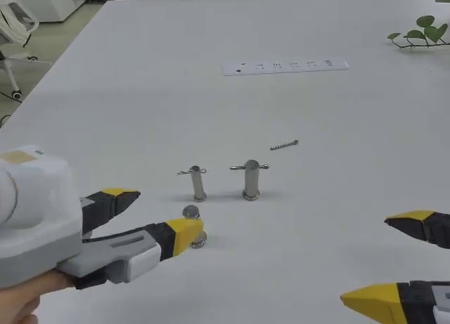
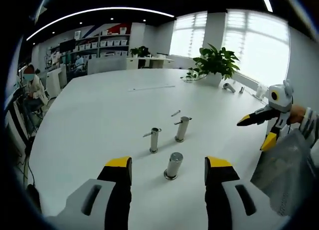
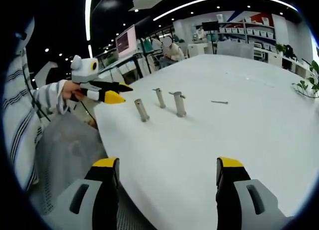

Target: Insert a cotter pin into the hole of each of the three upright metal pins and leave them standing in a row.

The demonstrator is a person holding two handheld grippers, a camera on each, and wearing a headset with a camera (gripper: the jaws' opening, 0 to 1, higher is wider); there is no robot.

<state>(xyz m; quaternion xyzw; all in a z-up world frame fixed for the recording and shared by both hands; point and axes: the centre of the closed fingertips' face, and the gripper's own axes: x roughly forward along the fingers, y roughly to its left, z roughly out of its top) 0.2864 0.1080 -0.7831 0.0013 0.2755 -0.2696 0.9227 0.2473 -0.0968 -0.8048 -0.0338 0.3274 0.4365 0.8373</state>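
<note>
l gripper point(image 1: 163, 213) jaws wide open, empty, bare pin point(image 2: 173, 166) just ahead btwn them. r gripper point(image 1: 365, 258) jaws open, empty. mid pin point(image 1: 199, 185) & rear pin point(image 1: 251, 181) hold cotters; 1 loose cotter pin point(image 1: 284, 145) on tabletop point(image 1: 337, 197).

text: none legible | power strip point(image 1: 285, 67): markings too small to read | brands, numbers: none

Bright, even overhead light covers the white desk point(image 1: 337, 218), leaving faint soft shadows beside the metal pins point(image 1: 251, 178). Both gripper views bend strongly at the edges, curving the ceiling light strips point(image 2: 99, 10); the windows point(image 2: 249, 45) in the left gripper view glare white.
</note>
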